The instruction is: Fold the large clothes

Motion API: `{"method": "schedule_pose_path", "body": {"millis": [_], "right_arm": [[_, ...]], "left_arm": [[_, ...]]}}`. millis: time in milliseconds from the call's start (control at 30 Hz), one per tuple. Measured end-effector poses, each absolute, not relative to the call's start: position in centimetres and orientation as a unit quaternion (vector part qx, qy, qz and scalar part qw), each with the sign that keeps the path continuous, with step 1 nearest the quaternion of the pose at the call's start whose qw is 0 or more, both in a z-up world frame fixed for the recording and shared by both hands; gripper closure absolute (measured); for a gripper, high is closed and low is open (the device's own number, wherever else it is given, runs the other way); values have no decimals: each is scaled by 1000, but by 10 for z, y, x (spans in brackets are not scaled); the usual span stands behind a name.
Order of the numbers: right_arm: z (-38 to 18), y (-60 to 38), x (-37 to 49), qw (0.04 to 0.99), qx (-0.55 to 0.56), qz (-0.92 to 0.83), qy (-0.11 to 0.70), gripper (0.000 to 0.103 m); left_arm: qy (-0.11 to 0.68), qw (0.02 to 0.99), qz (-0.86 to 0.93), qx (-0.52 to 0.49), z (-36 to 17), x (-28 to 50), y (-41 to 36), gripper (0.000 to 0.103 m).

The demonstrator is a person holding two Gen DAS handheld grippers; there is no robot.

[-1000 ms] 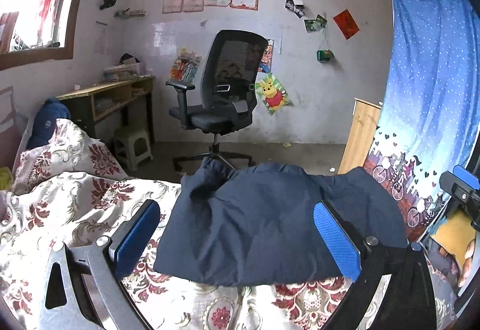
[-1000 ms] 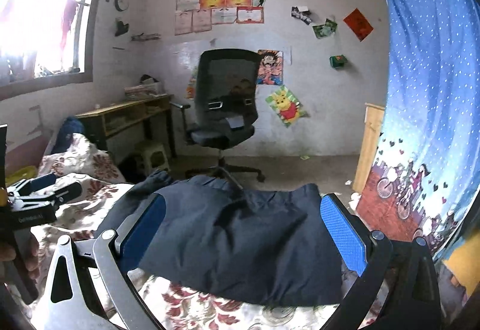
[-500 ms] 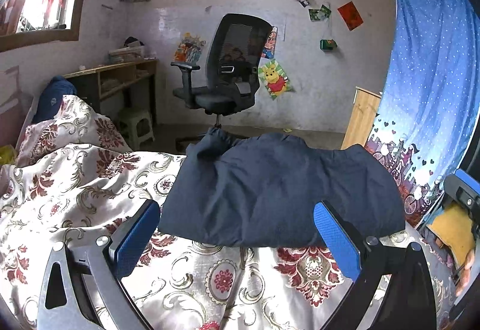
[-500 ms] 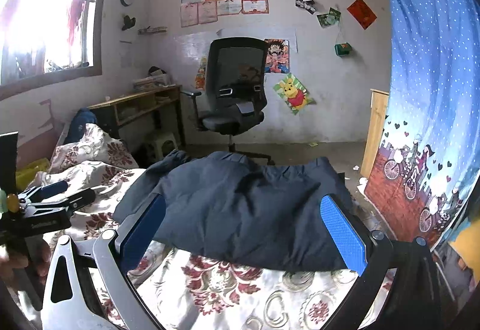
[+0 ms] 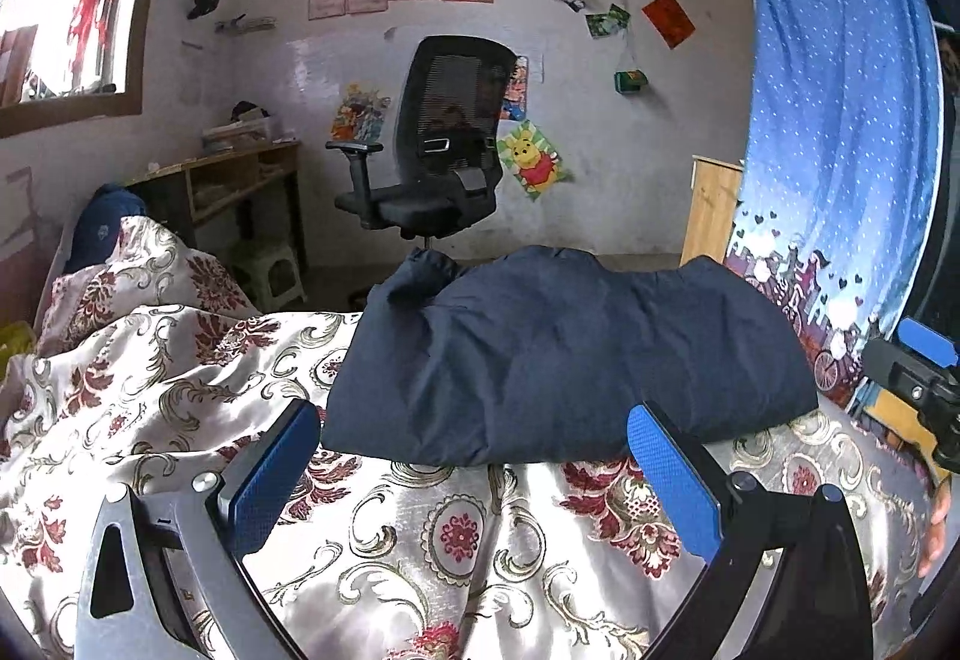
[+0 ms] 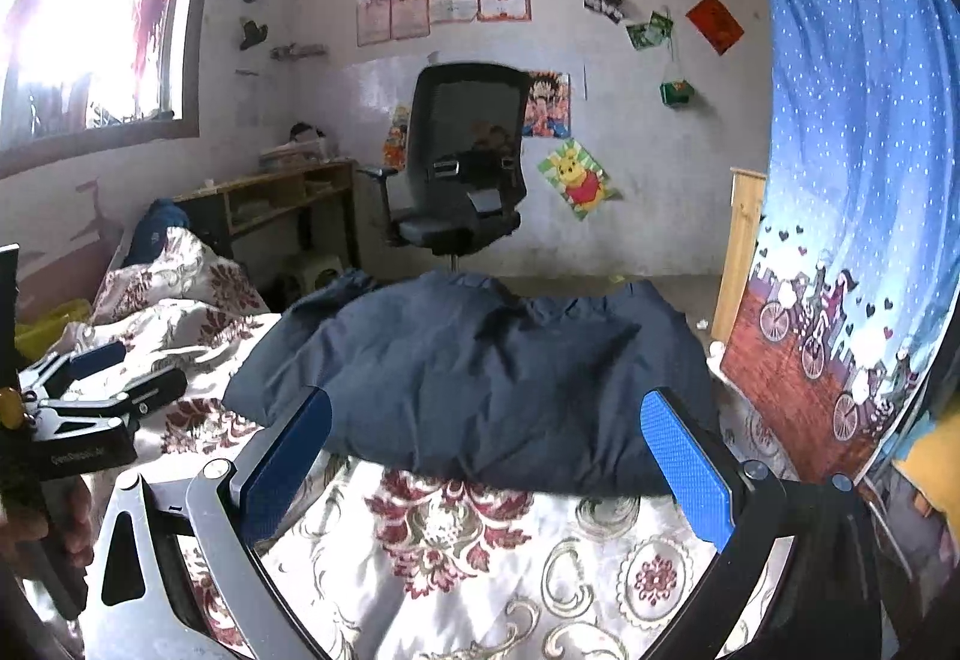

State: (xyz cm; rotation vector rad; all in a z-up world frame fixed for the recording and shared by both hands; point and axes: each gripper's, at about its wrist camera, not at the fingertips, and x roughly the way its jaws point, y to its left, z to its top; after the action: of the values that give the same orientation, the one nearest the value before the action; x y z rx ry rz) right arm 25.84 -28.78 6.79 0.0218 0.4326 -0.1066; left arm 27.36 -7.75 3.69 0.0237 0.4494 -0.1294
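Note:
A dark navy garment (image 5: pixel 558 354) lies folded in a thick bundle on the floral bedspread (image 5: pixel 420 528), near the bed's far edge; it also shows in the right wrist view (image 6: pixel 480 378). My left gripper (image 5: pixel 474 456) is open and empty, just short of the garment's near edge. My right gripper (image 6: pixel 486 444) is open and empty, also just short of the near edge. The left gripper shows at the left of the right wrist view (image 6: pixel 114 378), and the right gripper at the right edge of the left wrist view (image 5: pixel 918 360).
A black office chair (image 5: pixel 438 150) stands beyond the bed by the wall. A wooden desk (image 5: pixel 240 180) and a stool (image 5: pixel 270 270) are at the left. A blue curtain (image 5: pixel 840 150) hangs at the right beside a wooden cabinet (image 5: pixel 711 210).
Both grippers have drawn back from the garment toward me, showing more bedspread in front of it. The garment lies still.

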Motion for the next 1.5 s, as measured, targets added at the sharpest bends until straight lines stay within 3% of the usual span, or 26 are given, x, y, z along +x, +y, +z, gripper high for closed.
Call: {"method": "schedule_pose_path", "body": {"millis": [400, 1500], "right_arm": [[42, -303, 260, 965, 11, -64, 253, 1], [39, -303, 265, 965, 18, -61, 256, 1]], "left_arm": [[233, 969, -70, 32, 24, 269, -85, 0], [233, 969, -72, 34, 23, 269, -90, 0]]}}
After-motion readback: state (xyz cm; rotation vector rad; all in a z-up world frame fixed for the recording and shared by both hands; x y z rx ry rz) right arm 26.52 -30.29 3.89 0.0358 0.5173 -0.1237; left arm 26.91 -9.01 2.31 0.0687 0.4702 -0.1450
